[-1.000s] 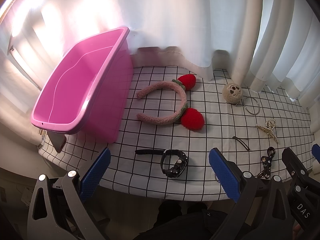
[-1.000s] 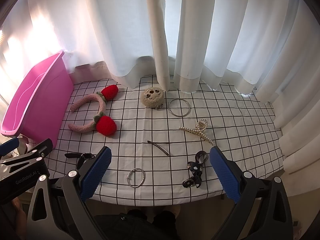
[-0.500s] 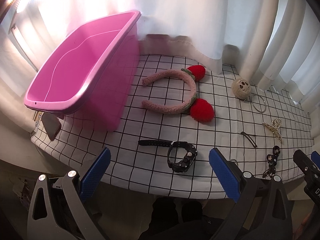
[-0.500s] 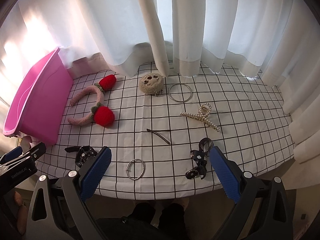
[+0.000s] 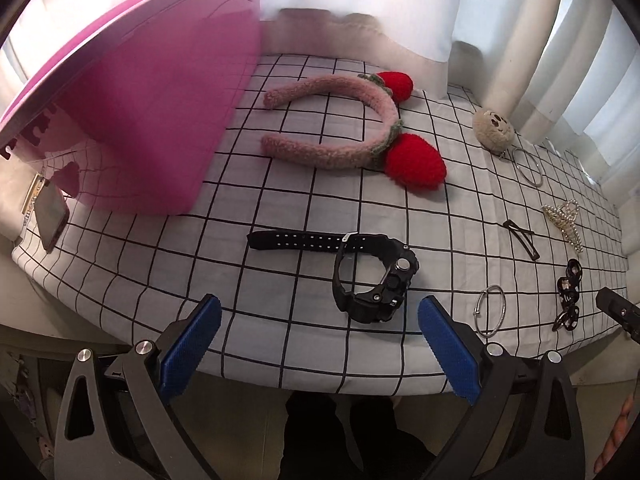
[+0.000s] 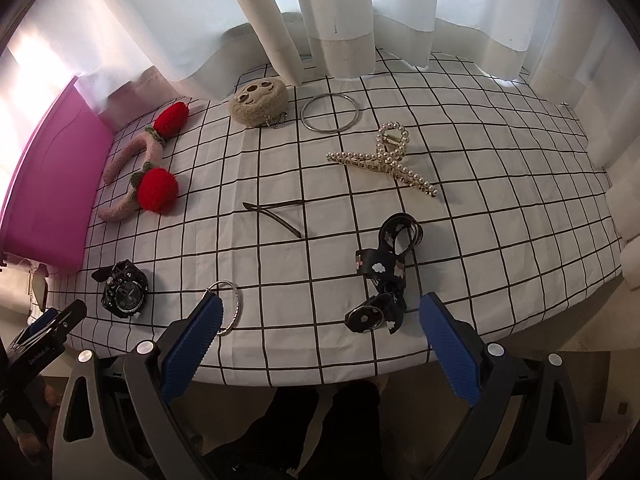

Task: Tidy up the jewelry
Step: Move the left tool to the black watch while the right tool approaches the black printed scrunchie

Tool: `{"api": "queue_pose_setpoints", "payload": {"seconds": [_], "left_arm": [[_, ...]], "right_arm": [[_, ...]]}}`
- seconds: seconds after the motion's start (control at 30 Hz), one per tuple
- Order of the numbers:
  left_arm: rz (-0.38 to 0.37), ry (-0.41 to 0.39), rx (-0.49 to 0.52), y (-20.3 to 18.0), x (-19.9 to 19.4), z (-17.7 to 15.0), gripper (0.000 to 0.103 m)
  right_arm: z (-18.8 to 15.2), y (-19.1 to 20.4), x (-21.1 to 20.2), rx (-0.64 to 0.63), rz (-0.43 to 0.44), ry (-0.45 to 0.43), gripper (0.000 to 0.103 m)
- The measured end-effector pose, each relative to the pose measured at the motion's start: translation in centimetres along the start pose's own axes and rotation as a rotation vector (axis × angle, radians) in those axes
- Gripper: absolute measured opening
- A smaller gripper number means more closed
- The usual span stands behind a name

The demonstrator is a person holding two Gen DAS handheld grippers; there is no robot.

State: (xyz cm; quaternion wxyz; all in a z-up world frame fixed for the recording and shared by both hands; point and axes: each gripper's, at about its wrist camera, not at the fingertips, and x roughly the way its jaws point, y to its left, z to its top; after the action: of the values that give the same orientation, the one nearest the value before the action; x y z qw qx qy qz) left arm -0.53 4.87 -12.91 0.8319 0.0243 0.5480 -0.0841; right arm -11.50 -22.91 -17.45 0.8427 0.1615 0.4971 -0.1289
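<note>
While both jaws stand spread wide and seemingly empty, the watch (image 5: 372, 276) lies ahead.

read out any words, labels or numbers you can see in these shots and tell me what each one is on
"GenRobot.AI": white print on the black body of the left gripper, at the right wrist view's lower left edge; small, so the reading is approximate.
Black watch: dial markings too small to read.
Card beside the pink bin: blurred, unreadable.
</note>
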Motion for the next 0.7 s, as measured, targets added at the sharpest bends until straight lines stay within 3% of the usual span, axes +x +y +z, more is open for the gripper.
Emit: {"api": "queue_pose_setpoints", "payload": {"seconds": [0.3,0.4,0.7], "left_arm": [[-0.016,0.049,0.018,-2.1,4.6,-0.7,0.097],[-0.008,0.05,0.02,-2.2,5.4,-0.7,0.097],[0.006,0.067,0.01,-2.7,7.5,-0.8,0.097]], "right_arm": [[-0.5,-4.5,3.2,0.051,-0.069,0.022,0.094],[-0.5,-5.7,4.5,0.065,-0.047,0.037,0.094],[-0.2,-5.2,8.0,0.014,-0.102,0.068,0.094]]}}
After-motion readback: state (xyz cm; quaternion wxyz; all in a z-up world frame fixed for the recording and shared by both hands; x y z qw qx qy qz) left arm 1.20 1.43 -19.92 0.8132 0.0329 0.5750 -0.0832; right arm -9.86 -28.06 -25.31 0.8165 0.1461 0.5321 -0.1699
